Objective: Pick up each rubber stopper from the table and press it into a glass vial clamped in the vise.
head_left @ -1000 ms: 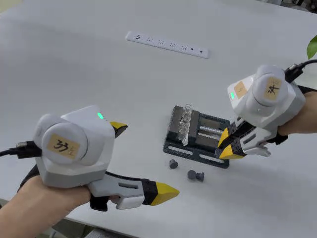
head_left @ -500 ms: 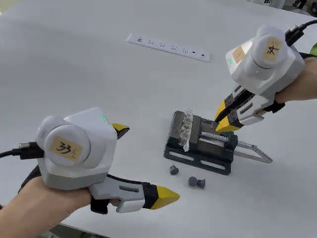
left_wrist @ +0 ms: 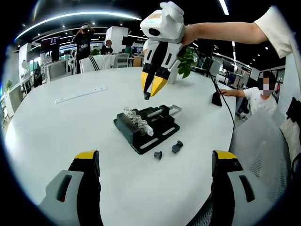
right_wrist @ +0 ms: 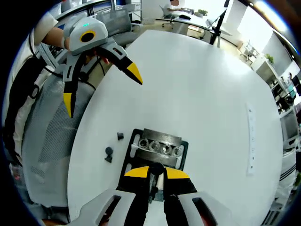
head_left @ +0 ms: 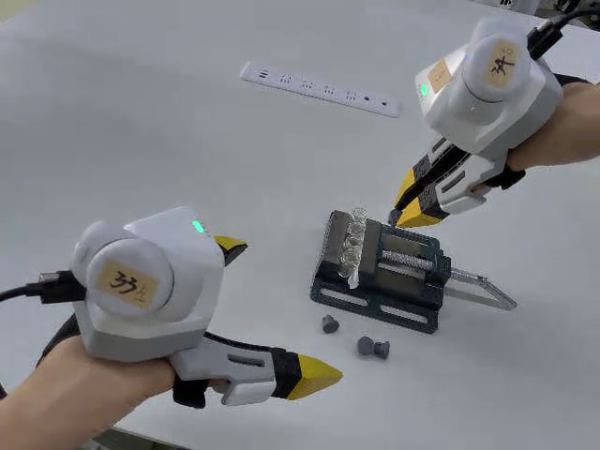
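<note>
Rubber stopper [left_wrist: 147, 97] pinched in nearly closed right gripper [head_left: 401, 214] above vise [head_left: 375, 286]; centre over a glass vial [head_left: 352, 242], descend vertically, press squarely; left gripper [head_left: 274, 310] wide apart, empty

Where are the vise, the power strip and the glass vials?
vise [head_left: 372, 305], head view, front base flange.
power strip [head_left: 319, 88], head view, middle of its top.
glass vials [head_left: 352, 246], head view, middle of the row.

white round table [head_left: 169, 131] | power strip [head_left: 319, 88] on it | open-plan office | ceiling light strips [left_wrist: 80, 15] | potted plant [left_wrist: 186, 60]
</note>
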`<state>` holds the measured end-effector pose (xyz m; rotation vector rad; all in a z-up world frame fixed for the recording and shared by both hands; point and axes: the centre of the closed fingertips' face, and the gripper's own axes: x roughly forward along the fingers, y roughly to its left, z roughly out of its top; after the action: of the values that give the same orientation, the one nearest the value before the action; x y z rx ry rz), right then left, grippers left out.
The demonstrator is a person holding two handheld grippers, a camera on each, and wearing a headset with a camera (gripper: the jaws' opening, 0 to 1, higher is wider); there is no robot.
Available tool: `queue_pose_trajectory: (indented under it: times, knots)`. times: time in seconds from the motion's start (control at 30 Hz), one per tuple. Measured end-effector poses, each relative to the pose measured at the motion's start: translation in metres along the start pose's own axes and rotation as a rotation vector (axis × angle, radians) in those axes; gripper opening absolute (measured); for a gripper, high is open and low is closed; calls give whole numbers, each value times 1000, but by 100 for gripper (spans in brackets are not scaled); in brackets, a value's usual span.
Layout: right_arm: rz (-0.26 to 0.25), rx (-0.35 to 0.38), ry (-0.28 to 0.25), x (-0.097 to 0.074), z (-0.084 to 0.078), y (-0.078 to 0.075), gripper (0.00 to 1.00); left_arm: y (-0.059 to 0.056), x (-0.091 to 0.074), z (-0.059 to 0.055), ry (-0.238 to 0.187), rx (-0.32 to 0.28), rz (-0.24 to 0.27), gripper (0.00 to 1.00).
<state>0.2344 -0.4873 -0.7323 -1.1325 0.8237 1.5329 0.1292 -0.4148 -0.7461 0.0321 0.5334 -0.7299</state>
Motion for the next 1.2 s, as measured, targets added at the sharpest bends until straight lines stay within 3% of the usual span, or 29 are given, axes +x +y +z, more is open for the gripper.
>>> queue_pose_trajectory:
  times: [0.43, 1.2]
  knots:
    - [1, 15, 6, -4, -5, 6, 6, -3, 4, 6, -3, 13, -20, 99]
    - [-10, 35, 10, -6, -8, 0, 6, -3, 6, 7, -2, 18, -35, 99]
